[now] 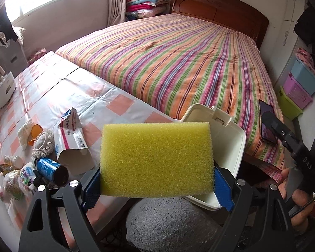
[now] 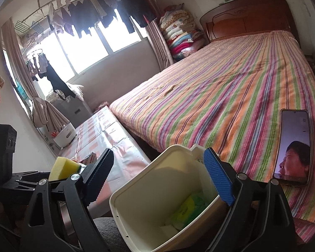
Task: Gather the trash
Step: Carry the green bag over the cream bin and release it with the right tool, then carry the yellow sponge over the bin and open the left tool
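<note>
My left tongs (image 1: pixel 157 180) pinch the yellow sponge (image 1: pixel 156 159) mid-frame; the white bin (image 2: pixel 157 191) sits just behind it, lower right. My right tongs (image 2: pixel 168 174) are spread around the bin's rim

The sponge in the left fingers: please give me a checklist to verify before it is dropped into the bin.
1. Sponge held between both left fingers: ok.
2. Bin open, no lid over it: ok.
3. Room inside the bin: ok; only some green and yellow trash at the bottom.
4. Sponge above the bin mouth: not ok; in the right wrist view the sponge is to the left of the bin, over the table side.
5. Right gripper clear of the drop path: not ok; its open fingers stand across the bin.
6. Phone away from the bin: ok; it lies on the bed.
</note>
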`<state>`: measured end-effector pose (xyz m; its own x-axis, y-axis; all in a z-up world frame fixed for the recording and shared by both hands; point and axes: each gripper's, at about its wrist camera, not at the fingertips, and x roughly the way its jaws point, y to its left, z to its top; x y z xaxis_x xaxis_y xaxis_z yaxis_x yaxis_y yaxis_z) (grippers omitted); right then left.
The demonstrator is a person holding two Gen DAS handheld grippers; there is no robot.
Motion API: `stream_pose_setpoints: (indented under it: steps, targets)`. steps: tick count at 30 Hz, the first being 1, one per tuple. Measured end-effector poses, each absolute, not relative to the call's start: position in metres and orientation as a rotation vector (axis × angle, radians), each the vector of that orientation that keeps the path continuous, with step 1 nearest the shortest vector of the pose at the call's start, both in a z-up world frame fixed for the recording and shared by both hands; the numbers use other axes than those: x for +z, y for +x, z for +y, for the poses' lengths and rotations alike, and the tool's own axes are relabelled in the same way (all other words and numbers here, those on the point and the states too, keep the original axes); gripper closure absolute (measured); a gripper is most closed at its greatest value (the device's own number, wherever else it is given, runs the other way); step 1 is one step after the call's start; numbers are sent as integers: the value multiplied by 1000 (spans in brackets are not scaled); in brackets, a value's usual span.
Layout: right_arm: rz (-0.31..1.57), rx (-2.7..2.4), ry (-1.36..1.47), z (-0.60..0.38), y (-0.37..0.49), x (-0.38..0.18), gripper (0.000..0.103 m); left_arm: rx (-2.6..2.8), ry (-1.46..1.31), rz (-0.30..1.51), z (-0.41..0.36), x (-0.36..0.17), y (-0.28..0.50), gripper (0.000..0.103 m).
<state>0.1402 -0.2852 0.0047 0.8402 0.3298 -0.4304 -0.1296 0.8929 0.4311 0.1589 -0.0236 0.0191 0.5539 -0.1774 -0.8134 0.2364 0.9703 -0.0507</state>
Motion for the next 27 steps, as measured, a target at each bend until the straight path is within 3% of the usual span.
stream_pose_setpoints:
  steps: [11,21,27]
  targets:
    - [336,157,392,-314,111,31,14,-399,112,1025,-70,3,182,18]
    - [310,145,376,-315,102,33,14,-486,140,1031,-104,0,184,17]
    - [298,153,364,-310,97,38,14,-528,24,1068,-100,-4,187,17]
